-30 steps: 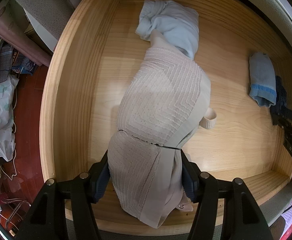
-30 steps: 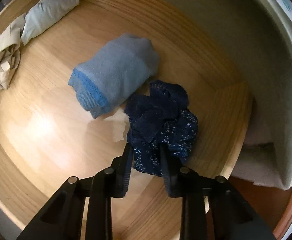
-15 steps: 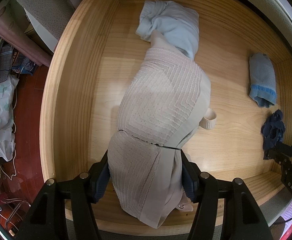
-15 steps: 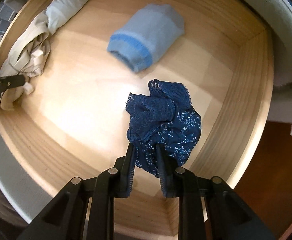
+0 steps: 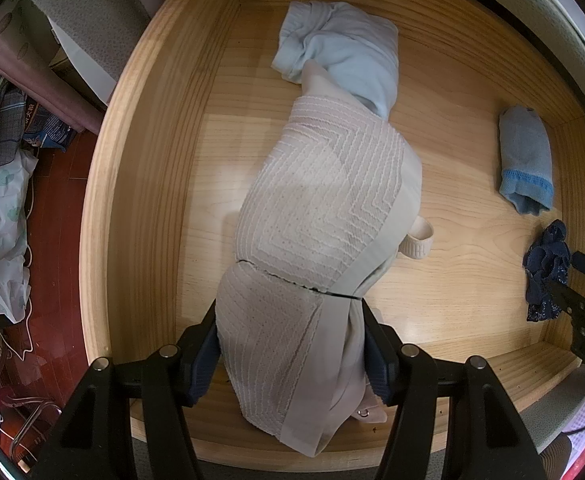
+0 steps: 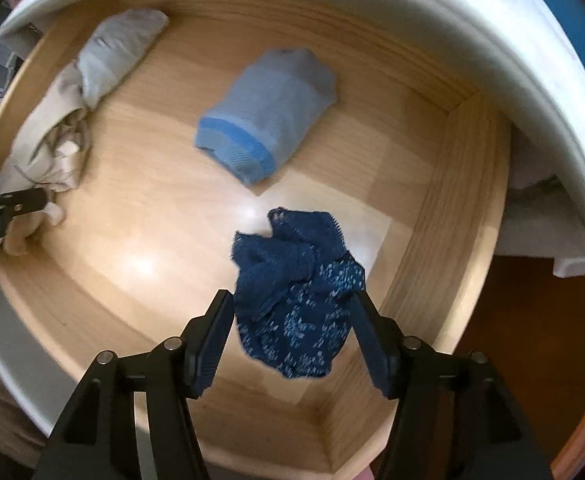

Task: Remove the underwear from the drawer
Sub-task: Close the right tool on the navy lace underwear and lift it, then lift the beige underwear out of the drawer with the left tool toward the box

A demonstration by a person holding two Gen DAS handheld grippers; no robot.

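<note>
Your left gripper clamps the beige ribbed underwear above the drawer's near edge. Your right gripper's jaws are opening around the navy lace underwear; motion blur hides whether the pads touch. Mid-floor lies a blue folded pair, a pale blue garment by the far wall.

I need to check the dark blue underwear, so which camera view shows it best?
The right wrist view: the dark blue underwear fills the middle, between the right gripper's opening jaws. The left wrist view shows it only small at the right edge, partly hidden.
</note>
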